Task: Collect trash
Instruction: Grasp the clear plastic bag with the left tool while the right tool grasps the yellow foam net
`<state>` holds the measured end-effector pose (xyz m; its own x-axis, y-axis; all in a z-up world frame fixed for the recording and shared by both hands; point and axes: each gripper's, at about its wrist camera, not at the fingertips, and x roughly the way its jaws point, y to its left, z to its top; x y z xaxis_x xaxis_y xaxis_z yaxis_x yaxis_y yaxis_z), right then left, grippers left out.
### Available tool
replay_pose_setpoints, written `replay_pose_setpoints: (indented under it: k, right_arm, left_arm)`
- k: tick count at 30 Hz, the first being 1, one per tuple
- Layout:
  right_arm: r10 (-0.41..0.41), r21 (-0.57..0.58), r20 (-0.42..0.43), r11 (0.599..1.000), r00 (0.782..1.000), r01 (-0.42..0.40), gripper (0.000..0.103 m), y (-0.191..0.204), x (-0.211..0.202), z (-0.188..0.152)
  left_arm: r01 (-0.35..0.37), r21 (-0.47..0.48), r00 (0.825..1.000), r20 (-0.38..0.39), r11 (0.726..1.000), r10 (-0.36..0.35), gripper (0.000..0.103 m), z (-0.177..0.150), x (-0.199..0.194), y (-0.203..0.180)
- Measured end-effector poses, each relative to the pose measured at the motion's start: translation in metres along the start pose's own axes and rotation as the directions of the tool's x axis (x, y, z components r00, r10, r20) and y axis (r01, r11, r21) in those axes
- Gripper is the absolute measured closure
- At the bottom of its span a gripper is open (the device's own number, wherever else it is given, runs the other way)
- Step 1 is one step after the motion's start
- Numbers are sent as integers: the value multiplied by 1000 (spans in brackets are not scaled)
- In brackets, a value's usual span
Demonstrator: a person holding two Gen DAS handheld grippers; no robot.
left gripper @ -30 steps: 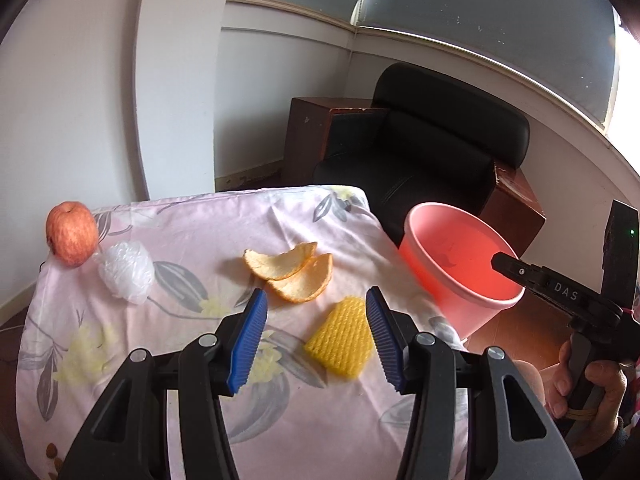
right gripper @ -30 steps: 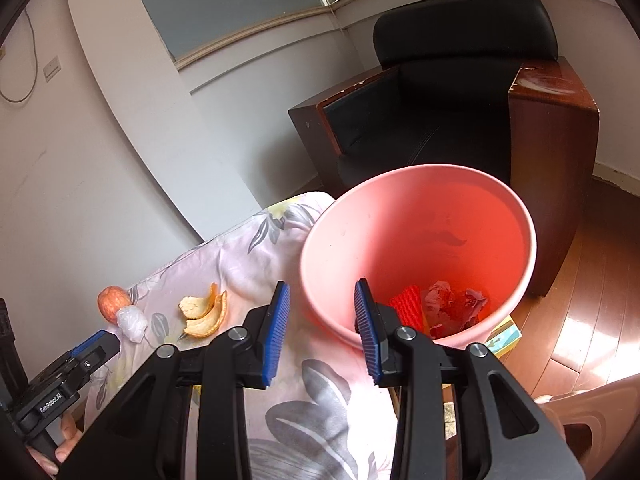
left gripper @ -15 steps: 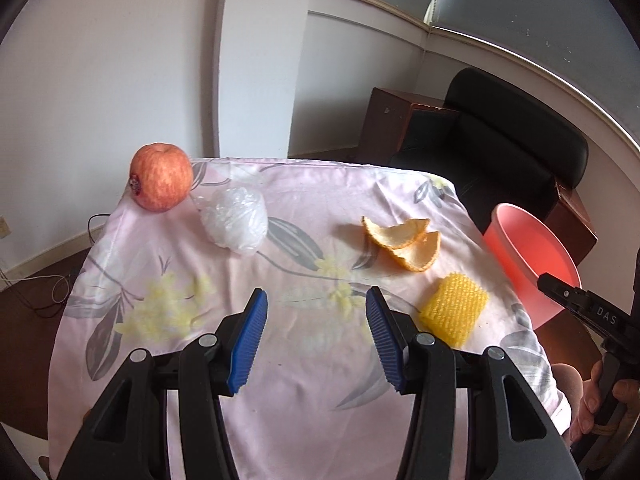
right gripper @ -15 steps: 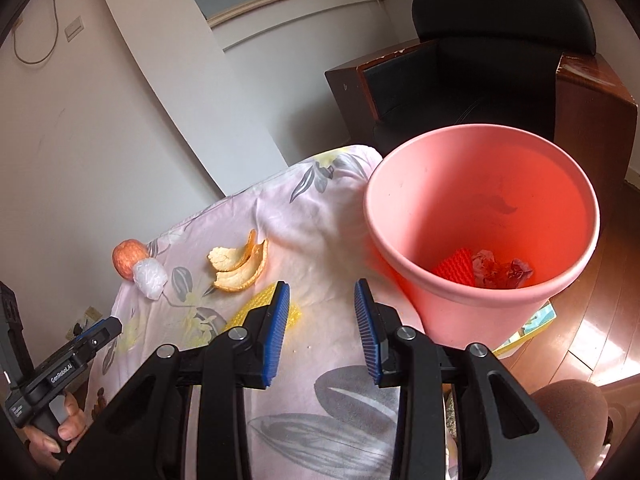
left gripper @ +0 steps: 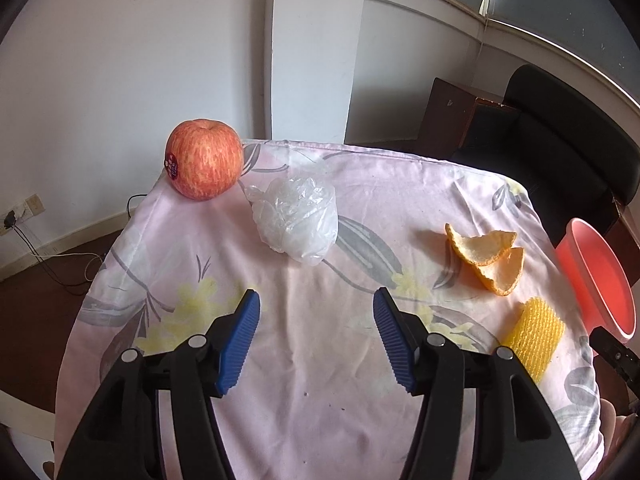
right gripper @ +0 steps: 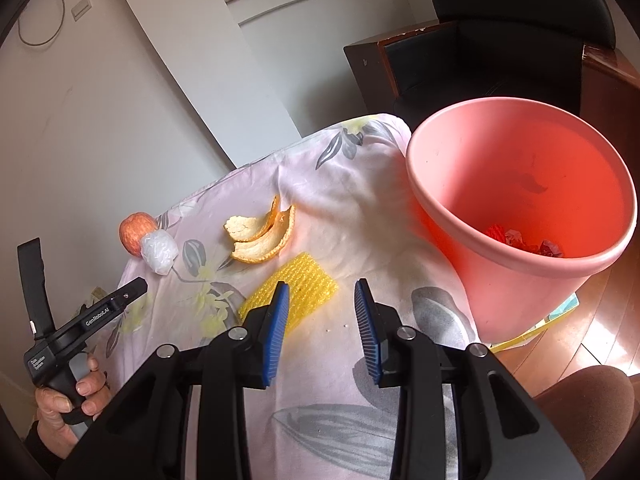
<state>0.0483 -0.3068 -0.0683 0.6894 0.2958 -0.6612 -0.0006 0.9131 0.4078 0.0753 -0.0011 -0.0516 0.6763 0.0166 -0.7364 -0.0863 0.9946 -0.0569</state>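
On the floral cloth [left gripper: 320,400] lie a crumpled clear plastic bag [left gripper: 298,220], two orange peels [left gripper: 486,258] and a yellow foam net [left gripper: 536,340]. My left gripper [left gripper: 316,308] hovers over the cloth short of the bag, its jaws opening with nothing between them. My right gripper [right gripper: 322,292] is open and empty above the cloth. The foam net [right gripper: 308,280] lies just beyond its left finger, with the peels [right gripper: 262,238] farther off. The pink bin [right gripper: 520,264] stands to its right beside the table and holds red scraps.
A red apple [left gripper: 204,164] sits at the far left corner of the table, next to the bag. A black armchair [right gripper: 520,12] with wooden side panels stands behind the bin. Cables lie on the floor [left gripper: 52,256] at the left. A hand [right gripper: 76,396] holds the left gripper's handle.
The left view has swung left from the bin toward the bag and apple, and its jaws stand wider. The right gripper has moved left and lower, so the foam net is now near its finger.
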Motion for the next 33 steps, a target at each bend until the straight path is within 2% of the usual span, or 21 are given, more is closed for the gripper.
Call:
replay_pose_setpoints:
  k: [5,7,10,14,19,24,30,33]
  right_arm:
    - [3,-14,-16,1000,1000,-3,68,8,5,-7]
    - [1,-26,-22,1000,1000,-2,68,13,8,-9]
    - [-3,-39,-33,999,999,2,68,19,14,-12]
    - [-10,-56,-39,998,999,8,68,26,17,-15]
    - [-22,-71,-45,997,999,19,69,30,20,-14]
    - [-19,-64,-63,998,998,15,68,33,25,-15]
    - [-43,-67,-53,997,998,40,68,34,21,-16]
    - [-54,-58,-47,997,997,51,68,32,19,-16]
  left_arm:
    - [2,11,1000,-12,1000,-2,44,-3,9,1]
    - [14,-2,1000,-7,1000,-14,34,-3,9,3]
    - [34,-16,999,17,999,-34,28,-2,7,7]
    - [-20,-3,999,26,1000,20,28,-1,9,7]
    - [-50,42,998,34,998,48,28,1,12,5]
    - [10,14,1000,21,1000,-11,28,9,15,14]
    - [97,-8,994,56,995,-97,29,32,15,35]
    - [83,28,993,80,996,-85,30,45,18,33]
